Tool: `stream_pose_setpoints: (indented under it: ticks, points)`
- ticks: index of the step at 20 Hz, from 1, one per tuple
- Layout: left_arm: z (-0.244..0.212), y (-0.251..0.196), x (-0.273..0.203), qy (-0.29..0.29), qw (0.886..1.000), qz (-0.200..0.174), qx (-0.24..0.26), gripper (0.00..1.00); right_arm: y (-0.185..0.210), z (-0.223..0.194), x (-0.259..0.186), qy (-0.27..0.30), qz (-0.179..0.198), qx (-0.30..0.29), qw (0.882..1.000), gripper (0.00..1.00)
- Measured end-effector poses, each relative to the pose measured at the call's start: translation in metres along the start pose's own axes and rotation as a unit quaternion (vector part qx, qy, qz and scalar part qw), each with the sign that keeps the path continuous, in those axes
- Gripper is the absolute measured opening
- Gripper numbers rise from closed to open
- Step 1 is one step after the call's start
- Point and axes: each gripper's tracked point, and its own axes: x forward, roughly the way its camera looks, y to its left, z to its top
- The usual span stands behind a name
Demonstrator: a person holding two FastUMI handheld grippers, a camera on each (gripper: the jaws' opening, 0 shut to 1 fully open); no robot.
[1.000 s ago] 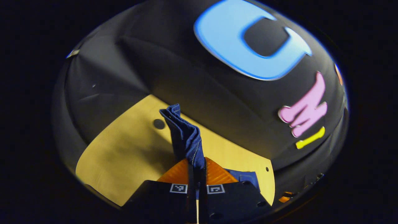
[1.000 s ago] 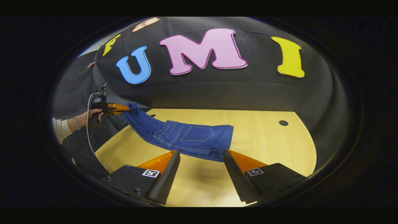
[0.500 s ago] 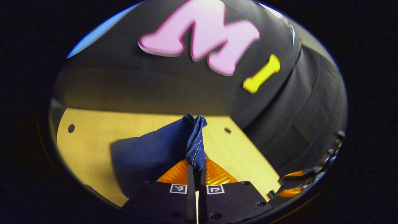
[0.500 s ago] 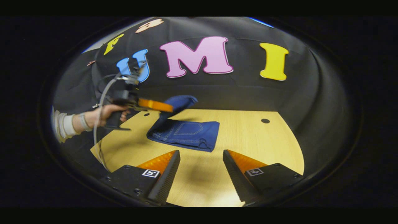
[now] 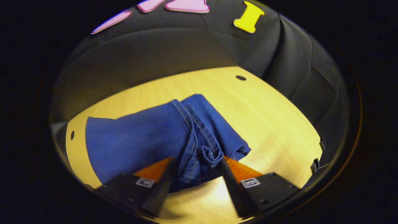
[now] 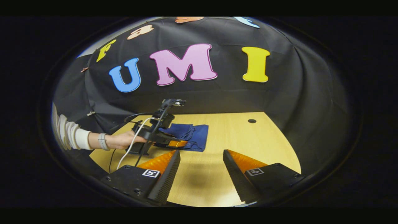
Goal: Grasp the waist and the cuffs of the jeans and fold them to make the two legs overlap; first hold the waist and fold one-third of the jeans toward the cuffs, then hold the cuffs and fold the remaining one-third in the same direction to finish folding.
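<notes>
With my left claw point(image 5: 196, 174) spread wide and gripping nothing, its fingers either side of the cuffs point(image 5: 203, 146) laid on the folded jeans point(image 5: 140, 140) just ahead on the table point(image 5: 273, 118), I'd lift straight clear without snagging, my right claw point(image 6: 201, 169) open and empty well back.

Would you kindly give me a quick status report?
Left gripper open, jaws astride the cuffs. Right gripper open, holding nothing. Jeans folded on table. Nothing in the way.
</notes>
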Motion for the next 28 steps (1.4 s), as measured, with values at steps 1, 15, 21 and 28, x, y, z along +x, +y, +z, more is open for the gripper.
stream_pose_setpoints:
  ticks: [1,15,21,28]
  points:
    - [0.012,0.004,-0.016,-0.027,1.0,0.01,-0.01,0.8,0.001,0.008,-0.003,-0.012,-0.005,-0.011,1.0,0.86]
    - [-0.003,0.034,-0.382,-0.306,0.941,0.121,-0.081,0.98,0.09,0.126,-0.108,-0.196,-0.112,-0.094,0.97,0.97]
    - [-0.028,0.017,-0.448,-0.32,0.929,0.171,-0.075,0.96,0.16,0.148,-0.134,-0.248,-0.021,-0.106,0.963,0.97]
    - [-0.043,-0.03,-0.53,-0.366,0.889,0.249,-0.119,0.96,0.168,0.147,-0.175,-0.257,0.098,-0.111,0.955,0.97]
